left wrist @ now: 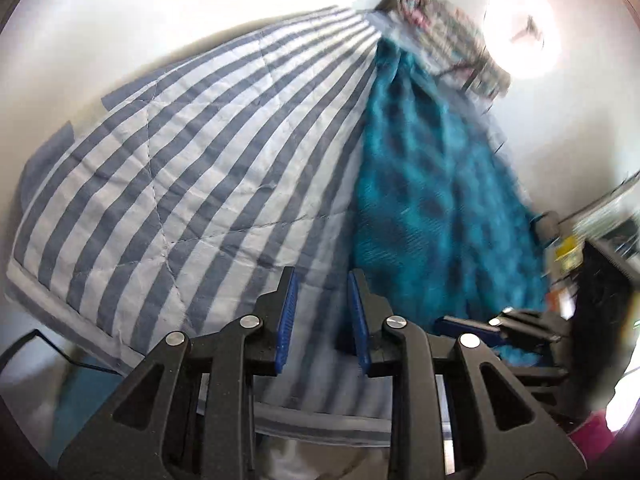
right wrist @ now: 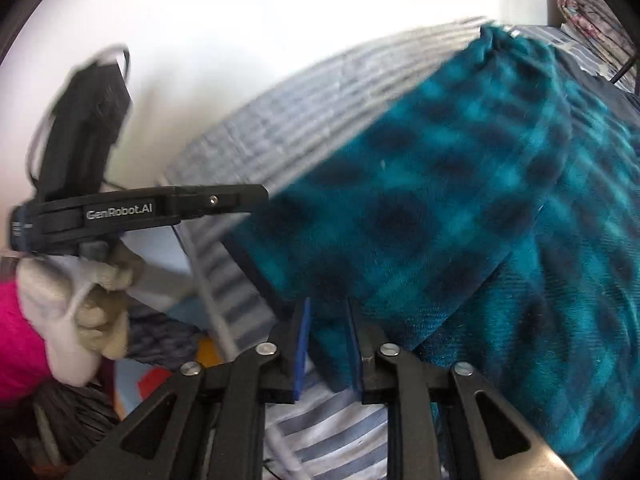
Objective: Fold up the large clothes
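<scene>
Garment: a large teal cloth with a dark blotchy check is lying on the bed, fuzzy and fleece-like, its near layer doubled over so a straight dark-bound edge is running down toward the near left in the right wrist view. In the left wrist view it is stretching as a long band from near to far along the right side.

Bedding: a quilted blanket with blue and white stripes and stitched diagonal seams is spreading under the cloth and filling the left of the bed.

Right gripper: its black arms and blue ribbed pads are pinching a near fold of the teal cloth, which is passing between the fingers.

Left gripper: its fingers are standing apart, with only striped blanket showing in the gap; it is holding nothing.

Left hand: a pale knitted glove with a pink sleeve behind it is gripping the handle at the left of the right wrist view.

Far end: a patterned cushion is sitting blurred at the far corner.
</scene>
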`<state>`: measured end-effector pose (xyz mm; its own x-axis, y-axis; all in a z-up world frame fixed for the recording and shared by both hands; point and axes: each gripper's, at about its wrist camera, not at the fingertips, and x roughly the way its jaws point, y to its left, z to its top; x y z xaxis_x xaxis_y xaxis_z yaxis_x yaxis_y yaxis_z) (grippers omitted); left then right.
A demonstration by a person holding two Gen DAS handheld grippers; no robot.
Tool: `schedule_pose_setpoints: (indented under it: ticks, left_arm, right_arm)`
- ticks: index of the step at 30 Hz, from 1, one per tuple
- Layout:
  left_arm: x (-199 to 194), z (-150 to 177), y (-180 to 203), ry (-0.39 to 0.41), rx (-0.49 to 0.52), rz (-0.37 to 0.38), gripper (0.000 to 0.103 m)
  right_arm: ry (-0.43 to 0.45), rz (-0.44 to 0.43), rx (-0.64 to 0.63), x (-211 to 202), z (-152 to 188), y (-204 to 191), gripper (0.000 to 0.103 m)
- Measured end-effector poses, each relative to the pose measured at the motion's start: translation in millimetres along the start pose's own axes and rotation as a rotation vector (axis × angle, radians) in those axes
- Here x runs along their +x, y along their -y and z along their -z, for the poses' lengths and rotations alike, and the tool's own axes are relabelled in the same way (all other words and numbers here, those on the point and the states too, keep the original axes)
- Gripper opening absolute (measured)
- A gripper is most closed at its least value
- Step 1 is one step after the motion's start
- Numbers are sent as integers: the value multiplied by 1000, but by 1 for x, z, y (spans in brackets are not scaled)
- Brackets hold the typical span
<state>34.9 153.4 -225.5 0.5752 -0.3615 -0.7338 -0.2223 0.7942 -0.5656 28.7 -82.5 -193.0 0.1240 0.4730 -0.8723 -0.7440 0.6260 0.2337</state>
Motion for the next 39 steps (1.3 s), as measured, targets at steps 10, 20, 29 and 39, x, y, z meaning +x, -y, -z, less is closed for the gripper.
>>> schedule_pose_setpoints:
  ticks: [10, 20, 29, 39]
  left_arm:
    - [23, 1, 6, -85, -23, 121, 58]
    - [23, 11, 27, -64, 48, 97, 9]
    - [11, 9, 47, -7, 97, 112, 8]
    - [8, 9, 64, 21, 152, 117, 8]
  right_arm:
    - [192, 101, 151, -38, -14, 40, 33]
    - [230, 132, 301, -17, -56, 109, 30]
    - [318, 215, 458, 4, -123, 187, 19]
    - [235, 223, 528, 30, -142, 211, 28]
